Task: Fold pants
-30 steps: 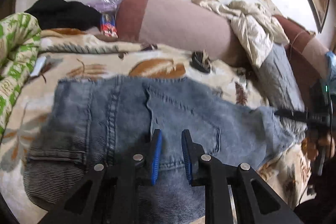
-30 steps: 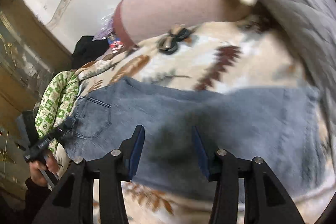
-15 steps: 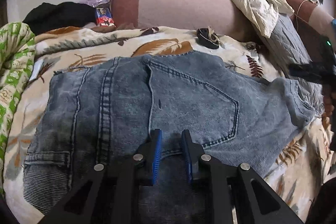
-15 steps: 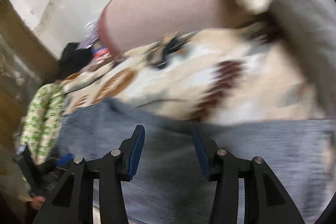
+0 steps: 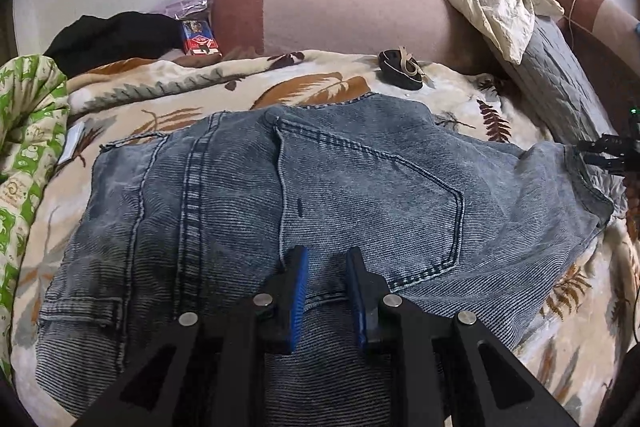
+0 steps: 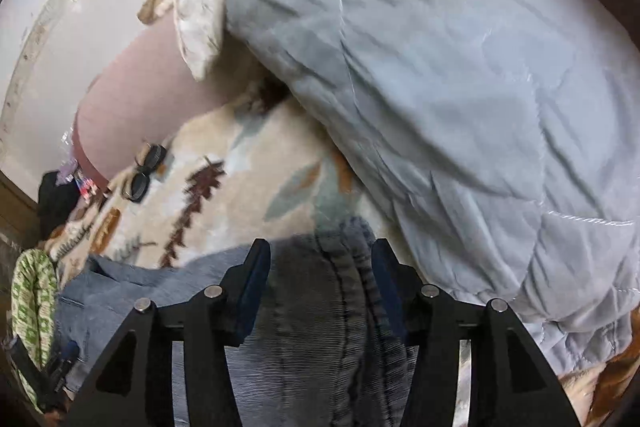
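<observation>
Here left gripper (image 5: 326, 283) fingers slightly apart over jeans (image 5: 320, 195); right gripper (image 6: 320, 275) fingers spread wide, straddling hem.

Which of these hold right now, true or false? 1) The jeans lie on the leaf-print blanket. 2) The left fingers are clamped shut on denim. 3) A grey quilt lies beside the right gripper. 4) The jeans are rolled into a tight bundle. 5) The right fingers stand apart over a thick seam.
1) True: the jeans rest on the leaf-print blanket.
2) False: the left gripper shows a gap between its fingers.
3) True: the grey quilt fills that side.
4) False: they lie spread flat.
5) True: the right gripper is open over the seam.
</observation>
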